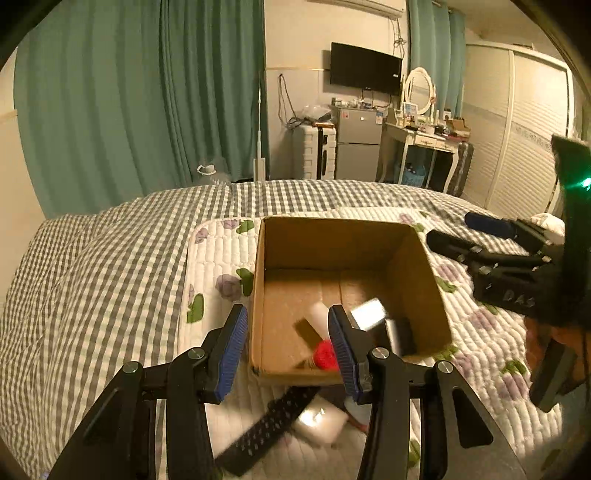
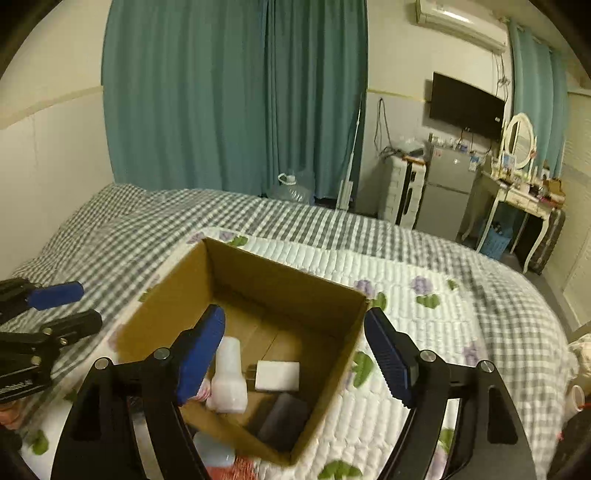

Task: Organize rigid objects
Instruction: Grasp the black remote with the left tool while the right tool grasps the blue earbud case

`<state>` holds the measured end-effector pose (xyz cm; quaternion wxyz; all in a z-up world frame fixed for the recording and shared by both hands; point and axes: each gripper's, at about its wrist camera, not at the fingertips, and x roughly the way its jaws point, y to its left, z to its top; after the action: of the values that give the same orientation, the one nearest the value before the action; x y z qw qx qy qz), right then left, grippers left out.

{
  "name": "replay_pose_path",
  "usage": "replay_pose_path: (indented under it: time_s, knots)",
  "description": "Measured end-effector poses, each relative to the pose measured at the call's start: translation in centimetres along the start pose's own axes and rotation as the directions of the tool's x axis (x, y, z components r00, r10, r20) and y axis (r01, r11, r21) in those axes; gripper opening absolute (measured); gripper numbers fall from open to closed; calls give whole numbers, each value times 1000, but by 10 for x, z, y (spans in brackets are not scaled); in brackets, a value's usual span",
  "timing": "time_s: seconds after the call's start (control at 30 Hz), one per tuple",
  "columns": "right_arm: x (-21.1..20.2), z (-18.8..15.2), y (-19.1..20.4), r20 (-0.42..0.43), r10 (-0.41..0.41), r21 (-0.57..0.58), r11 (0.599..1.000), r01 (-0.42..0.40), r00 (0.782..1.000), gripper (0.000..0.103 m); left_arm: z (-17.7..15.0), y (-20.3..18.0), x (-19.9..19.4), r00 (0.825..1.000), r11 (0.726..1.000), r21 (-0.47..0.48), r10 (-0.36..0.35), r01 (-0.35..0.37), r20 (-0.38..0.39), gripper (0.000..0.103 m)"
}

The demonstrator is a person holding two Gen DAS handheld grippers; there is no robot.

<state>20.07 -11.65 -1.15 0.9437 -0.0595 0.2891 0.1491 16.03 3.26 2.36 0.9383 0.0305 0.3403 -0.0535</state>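
Right wrist view: both grippers over cardboard box point(image 2: 258, 280).
Right gripper point(image 2: 295, 354) spread wide, empty; left gripper point(image 1: 286, 345) likewise apart; white bottle point(image 2: 229, 376) inside.

Teal curtains point(image 2: 236, 92) fill the upper left of the right wrist view, with a wall-mounted TV point(image 2: 466, 105) at upper right and an air conditioner point(image 2: 461, 20) above it. Below the TV sit a small grey fridge point(image 2: 445, 190), a white suitcase point(image 2: 400, 192) and a white vanity table point(image 2: 517, 195) (oval mirror point(image 2: 520, 140) on top). A checked bedspread point(image 2: 332, 225) spans the middle, floral quilted pad point(image 2: 369, 258) over it.
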Motion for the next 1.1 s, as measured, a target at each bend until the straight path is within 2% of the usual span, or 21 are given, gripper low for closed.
replay_pose_path:
  time_s: [0.2,0.3,0.4,0.53,0.63,0.77,0.9,1.03,1.1]
  knots:
    - [-56,-21,14,-31,34,15,999,-33,999,78,-30,-10,-30,1000,1000,-1,-4,4,-1,50]
    - [-70,-46,26,-56,43,12,999,-43,997,78,-51,-10,-33,999,999,-38,-33,33,-18,50]
    - [-72,-74,37,-72,48,5,999,-48,996,78,-68,-8,-28,999,998,-61,-30,28,-32,50]
    - [-51,-108,46,-126,80,41,996,-76,989,78,-89,-4,-16,999,997,-77,-12,8,-50,51]
    - [-28,-128,52,-167,70,36,997,-65,983,78,-104,-2,-6,998,996,-84,-10,5,-60,63]
    - [4,-148,59,-235,69,16,998,-67,970,78,-121,-7,13,995,999,-50,-1,-4,-100,63]
    - [28,-155,61,-280,87,28,996,-82,956,78,-133,-11,27,990,1000,-17,21,-24,-142,68]
    - [44,-153,64,-291,96,27,995,-92,952,78,-136,-7,31,987,999,-32,9,-15,-163,69]
    - [55,-154,67,-302,90,16,996,-89,949,73,-136,-4,31,986,999,-49,1,-10,-166,69]
